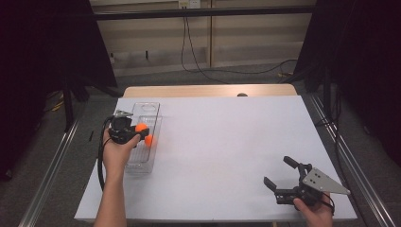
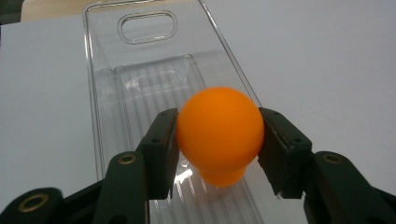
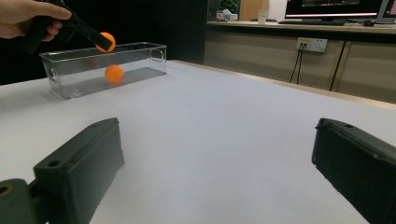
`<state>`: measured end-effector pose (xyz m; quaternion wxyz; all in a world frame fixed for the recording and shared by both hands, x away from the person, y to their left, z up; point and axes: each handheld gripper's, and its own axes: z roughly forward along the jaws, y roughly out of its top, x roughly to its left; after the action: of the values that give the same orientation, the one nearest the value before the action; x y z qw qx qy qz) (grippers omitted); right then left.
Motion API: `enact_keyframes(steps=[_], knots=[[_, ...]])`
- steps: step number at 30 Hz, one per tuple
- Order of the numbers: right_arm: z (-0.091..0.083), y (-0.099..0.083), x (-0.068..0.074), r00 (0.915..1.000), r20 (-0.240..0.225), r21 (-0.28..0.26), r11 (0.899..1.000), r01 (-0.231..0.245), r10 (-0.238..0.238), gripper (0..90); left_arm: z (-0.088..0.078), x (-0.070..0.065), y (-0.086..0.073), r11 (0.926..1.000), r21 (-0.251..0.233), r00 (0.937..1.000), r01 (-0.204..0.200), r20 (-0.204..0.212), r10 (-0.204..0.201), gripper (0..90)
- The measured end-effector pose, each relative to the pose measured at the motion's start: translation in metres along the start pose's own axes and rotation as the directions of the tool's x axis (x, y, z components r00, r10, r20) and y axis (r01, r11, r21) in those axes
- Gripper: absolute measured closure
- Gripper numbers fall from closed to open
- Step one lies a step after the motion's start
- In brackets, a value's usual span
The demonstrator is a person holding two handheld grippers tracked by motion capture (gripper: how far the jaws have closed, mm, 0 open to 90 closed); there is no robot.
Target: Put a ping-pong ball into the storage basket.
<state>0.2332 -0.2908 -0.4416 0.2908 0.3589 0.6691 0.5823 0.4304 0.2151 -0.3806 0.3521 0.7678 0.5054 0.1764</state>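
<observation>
My left gripper [image 1: 139, 130] hangs over the clear plastic bin [image 1: 153, 157] at the table's left side, shut on an orange ball [image 1: 141, 127]. In the left gripper view that ball [image 2: 219, 126] is pinched between the two black jaws above the bin's ribbed floor [image 2: 154, 93]. A second orange ball [image 1: 149, 140] lies inside the bin, just below the held one [image 2: 224, 177]. My right gripper [image 1: 277, 170] rests low near the front right of the table, open and with nothing between its jaws [image 3: 215, 158]. From there the bin [image 3: 70, 81], both balls and the left hand show far off.
A white sheet [image 1: 222, 142] covers the table, with a wooden strip [image 1: 208, 90] bare along its far edge. Metal rails run down both sides of the table. Cables trail on the floor behind it. A desk with monitors [image 3: 327, 14] stands beyond the table in the right gripper view.
</observation>
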Motion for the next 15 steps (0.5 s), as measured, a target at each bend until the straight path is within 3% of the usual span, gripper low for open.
enact_keyframes(steps=[15], knots=[[-0.0003, -0.0001, -0.0001, 1.0000, -0.001, -0.001, 1.000, 0.002, -0.002, 1.5, 0.0027, 0.0010, -0.0015, 0.9995, 0.030, 0.9998, -0.006, -0.020, 0.007, 50.6]])
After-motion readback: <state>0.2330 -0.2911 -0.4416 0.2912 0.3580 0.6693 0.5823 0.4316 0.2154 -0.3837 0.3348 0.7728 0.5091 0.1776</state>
